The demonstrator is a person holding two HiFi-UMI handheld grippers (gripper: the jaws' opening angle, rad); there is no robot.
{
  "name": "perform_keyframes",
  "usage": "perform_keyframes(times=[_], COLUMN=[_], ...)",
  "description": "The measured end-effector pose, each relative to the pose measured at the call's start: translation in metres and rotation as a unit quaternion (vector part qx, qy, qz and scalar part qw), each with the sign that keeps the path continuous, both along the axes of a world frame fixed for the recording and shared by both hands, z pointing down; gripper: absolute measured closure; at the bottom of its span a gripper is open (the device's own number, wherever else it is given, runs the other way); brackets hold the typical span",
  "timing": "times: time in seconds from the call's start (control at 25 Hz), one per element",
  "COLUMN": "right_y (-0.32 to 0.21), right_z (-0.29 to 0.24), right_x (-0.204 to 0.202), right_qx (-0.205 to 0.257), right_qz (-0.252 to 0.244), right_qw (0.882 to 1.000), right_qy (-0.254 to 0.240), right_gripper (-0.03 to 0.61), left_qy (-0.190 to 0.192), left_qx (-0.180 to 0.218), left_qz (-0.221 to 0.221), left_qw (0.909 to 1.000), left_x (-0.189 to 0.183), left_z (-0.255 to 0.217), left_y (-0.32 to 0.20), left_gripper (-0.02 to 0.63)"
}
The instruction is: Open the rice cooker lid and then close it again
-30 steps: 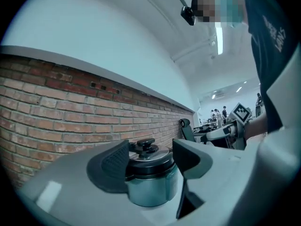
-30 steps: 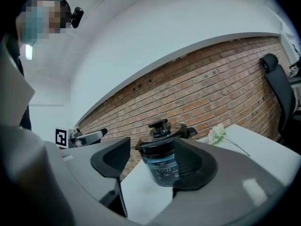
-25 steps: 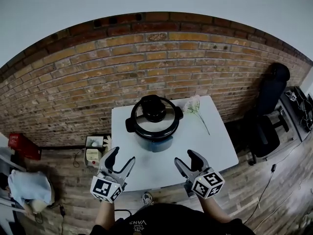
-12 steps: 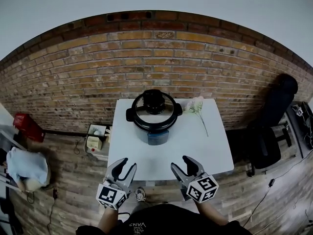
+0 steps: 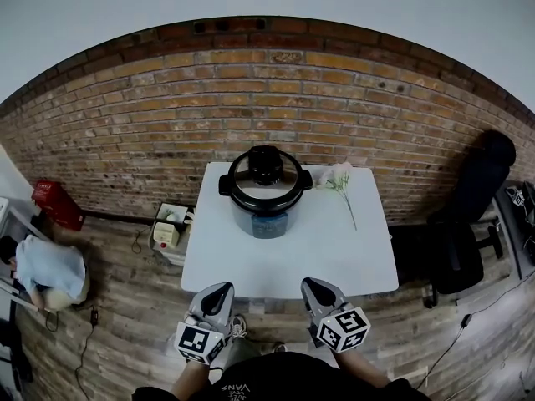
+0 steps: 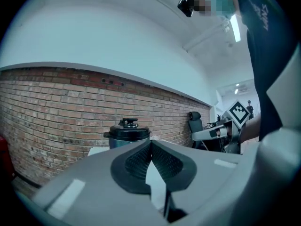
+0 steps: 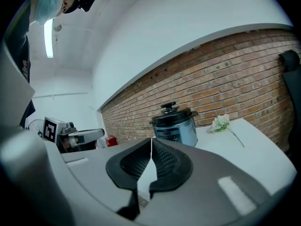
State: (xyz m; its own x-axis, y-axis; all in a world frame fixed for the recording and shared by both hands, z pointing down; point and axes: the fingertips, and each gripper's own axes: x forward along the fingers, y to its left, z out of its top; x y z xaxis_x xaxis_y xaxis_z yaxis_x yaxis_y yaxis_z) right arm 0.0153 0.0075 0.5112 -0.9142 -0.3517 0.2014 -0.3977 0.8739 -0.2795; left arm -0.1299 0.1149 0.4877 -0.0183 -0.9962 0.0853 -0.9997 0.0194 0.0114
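The rice cooker (image 5: 266, 192) stands at the back of the white table (image 5: 288, 261), its black lid (image 5: 266, 178) down. It also shows ahead in the left gripper view as the cooker (image 6: 126, 134) and in the right gripper view as the cooker (image 7: 175, 125). Both grippers hover off the table's near edge, far from the cooker. My left gripper (image 5: 219, 289) is shut and empty, its pads (image 6: 141, 159) pressed together. My right gripper (image 5: 311, 284) has its jaws closing, the pads (image 7: 162, 159) meeting with nothing between them.
A white flower (image 5: 336, 178) lies on the table right of the cooker. On the floor to the left are a small box (image 5: 167, 230) and a red object (image 5: 57, 203). A black chair (image 5: 456, 228) stands at the right. A brick wall (image 5: 251, 107) runs behind the table.
Both grippers have drawn back from over the table to just off its near edge. Their jaws, wide open a second ago, have come together.
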Motion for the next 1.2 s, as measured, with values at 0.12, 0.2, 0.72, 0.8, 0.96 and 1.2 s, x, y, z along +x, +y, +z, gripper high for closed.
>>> perform_keyframes(times=[0.12, 0.2, 0.72, 0.8, 0.96, 1.2], right_y=[0.005, 0.009, 0.017, 0.017, 0.016, 0.014], right_z=[0.004, 0.007, 0.009, 0.009, 0.009, 0.005], right_x=[0.005, 0.006, 0.016, 0.015, 0.014, 0.013], right_qx=[0.001, 0.003, 0.005, 0.004, 0.004, 0.005], right_qz=[-0.005, -0.009, -0.016, -0.018, -0.019, -0.019], right_qw=[1.0, 1.0, 1.0, 1.0, 1.0, 1.0], right_qy=[0.004, 0.01, 0.019, 0.019, 0.019, 0.019], right_gripper=[0.572, 0.572, 0.574, 0.574, 0.574, 0.574], left_qy=[0.002, -0.007, -0.005, -0.011, -0.006, -0.019], left_qx=[0.001, 0.002, -0.003, -0.006, -0.018, -0.008], left_qz=[-0.007, -0.011, -0.001, 0.002, 0.01, 0.013], left_qw=[1.0, 0.9999, 1.0, 0.9999, 0.9998, 0.9997], left_x=[0.008, 0.011, 0.026, 0.027, 0.031, 0.032], left_z=[0.003, 0.004, 0.008, 0.007, 0.008, 0.006], left_y=[0.005, 0.008, 0.01, 0.008, 0.004, 0.001], left_gripper=[0.612, 0.612, 0.612, 0.612, 0.612, 0.612])
